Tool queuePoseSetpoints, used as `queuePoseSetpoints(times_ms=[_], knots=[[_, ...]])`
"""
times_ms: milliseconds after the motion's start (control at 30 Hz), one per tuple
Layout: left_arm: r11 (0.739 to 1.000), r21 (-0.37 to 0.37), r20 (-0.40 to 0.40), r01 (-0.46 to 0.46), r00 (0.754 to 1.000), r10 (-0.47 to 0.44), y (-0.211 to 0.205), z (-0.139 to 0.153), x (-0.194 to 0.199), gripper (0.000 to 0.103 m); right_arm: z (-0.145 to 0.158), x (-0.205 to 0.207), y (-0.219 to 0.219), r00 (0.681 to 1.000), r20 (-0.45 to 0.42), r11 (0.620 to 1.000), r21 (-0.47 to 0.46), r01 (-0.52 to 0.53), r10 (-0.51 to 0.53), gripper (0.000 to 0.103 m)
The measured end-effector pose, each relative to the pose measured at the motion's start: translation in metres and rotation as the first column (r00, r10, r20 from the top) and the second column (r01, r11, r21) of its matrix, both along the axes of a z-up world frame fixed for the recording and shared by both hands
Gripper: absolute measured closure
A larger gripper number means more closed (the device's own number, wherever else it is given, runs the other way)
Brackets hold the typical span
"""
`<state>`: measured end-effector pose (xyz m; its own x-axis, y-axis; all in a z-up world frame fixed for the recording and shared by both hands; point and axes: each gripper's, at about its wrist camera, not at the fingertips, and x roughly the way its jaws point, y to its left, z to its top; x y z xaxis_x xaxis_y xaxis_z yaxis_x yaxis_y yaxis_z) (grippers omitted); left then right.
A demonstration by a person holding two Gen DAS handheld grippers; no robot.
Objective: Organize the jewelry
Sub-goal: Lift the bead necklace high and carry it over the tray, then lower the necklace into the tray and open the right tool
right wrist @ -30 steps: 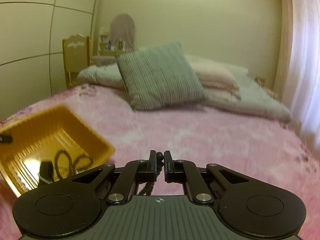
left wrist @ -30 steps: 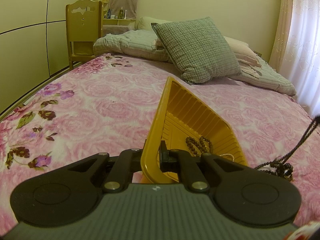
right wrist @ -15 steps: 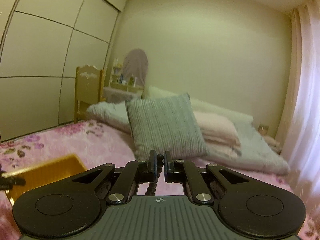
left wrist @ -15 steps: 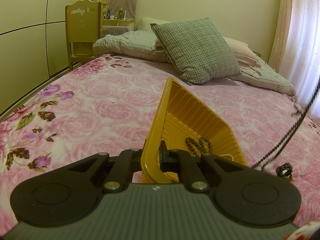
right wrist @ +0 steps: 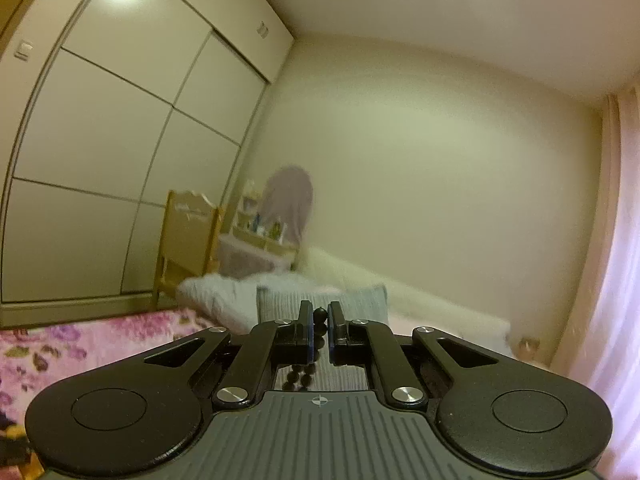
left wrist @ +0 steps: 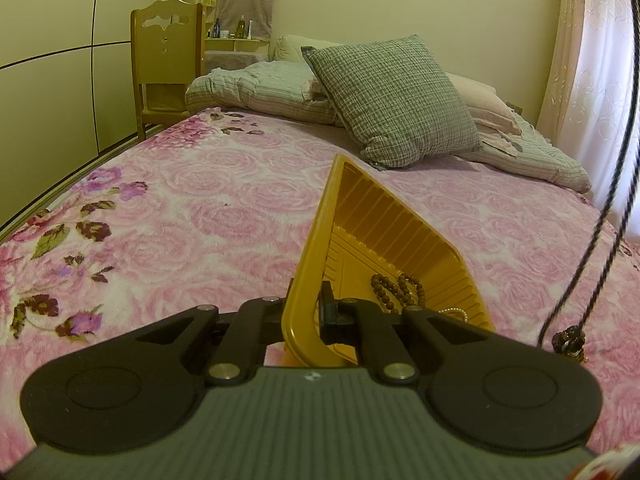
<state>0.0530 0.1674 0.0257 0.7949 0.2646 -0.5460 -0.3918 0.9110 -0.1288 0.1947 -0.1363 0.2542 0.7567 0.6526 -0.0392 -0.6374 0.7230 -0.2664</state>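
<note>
Done: 2 pieces in tray point(left wrist: 384, 216), brown beads point(left wrist: 394, 288) and pearl chain point(left wrist: 454, 312). Left gripper point(left wrist: 306, 312) clamped on tray rim. Right gripper point(right wrist: 319, 330) clamped on black necklace point(left wrist: 600, 208), pendant point(left wrist: 568, 340) at blanket point(left wrist: 180, 208). Left: drop in tray.

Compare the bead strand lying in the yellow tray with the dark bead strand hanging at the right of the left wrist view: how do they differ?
The brown bead strand lies coiled in the yellow tray; the dark bead strand hangs stretched out, its lower end by the pink bedspread. The brown one shows round, separate beads; the dark one looks thin and blurred. The right gripper pinches dark beads, while nothing grips the brown strand.
</note>
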Motion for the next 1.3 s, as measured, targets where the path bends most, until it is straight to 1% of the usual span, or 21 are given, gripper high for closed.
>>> queuePoseSetpoints(times_ms=[133, 300, 433, 533, 633, 833, 1000, 1167, 1300], knots=[[1.000, -0.001, 0.000, 0.001, 1.000, -0.001, 0.000, 0.000, 0.000, 0.097, 0.022, 0.000, 0.012, 0.999, 0.040, 0.999, 0.031, -0.030, 0.029, 0.096], [1.000, -0.007, 0.001, 0.001, 1.000, -0.001, 0.000, 0.001, 0.001, 0.097, 0.041, -0.004, 0.028, 0.994, 0.082, 0.995, 0.059, -0.078, 0.073, 0.096], [1.000, -0.009, 0.002, 0.003, 1.000, -0.003, -0.001, 0.001, 0.000, 0.097, 0.048, -0.007, 0.043, 0.989, 0.089, 0.990, 0.074, -0.121, 0.114, 0.096], [1.000, -0.012, 0.002, 0.003, 1.000, -0.003, -0.001, 0.001, 0.000, 0.097, 0.045, -0.006, 0.056, 0.988, 0.075, 0.987, 0.072, -0.144, 0.139, 0.096], [1.000, -0.011, 0.003, 0.004, 1.000, -0.004, -0.001, 0.001, 0.000, 0.097, 0.033, 0.000, 0.072, 0.985, 0.026, 0.984, 0.045, -0.172, 0.171, 0.096], [1.000, -0.013, 0.004, 0.003, 1.000, -0.003, 0.000, -0.002, -0.001, 0.097, -0.009, 0.010, 0.096, 0.971, -0.113, 0.976, -0.031, -0.215, 0.211, 0.096], [1.000, -0.013, 0.001, 0.002, 1.000, -0.002, 0.000, -0.002, -0.001, 0.097, -0.047, 0.018, 0.108, 0.940, -0.250, 0.965, -0.062, -0.256, 0.234, 0.096], [1.000, -0.014, 0.001, 0.003, 1.000, -0.003, 0.001, -0.002, 0.000, 0.097, -0.082, 0.019, 0.126, 0.907, -0.346, 0.947, -0.124, -0.297, 0.239, 0.096], [1.000, -0.013, 0.001, 0.003, 1.000, -0.003, 0.002, -0.002, -0.001, 0.097, -0.109, 0.024, 0.131, 0.879, -0.421, 0.941, -0.142, -0.307, 0.224, 0.096]])
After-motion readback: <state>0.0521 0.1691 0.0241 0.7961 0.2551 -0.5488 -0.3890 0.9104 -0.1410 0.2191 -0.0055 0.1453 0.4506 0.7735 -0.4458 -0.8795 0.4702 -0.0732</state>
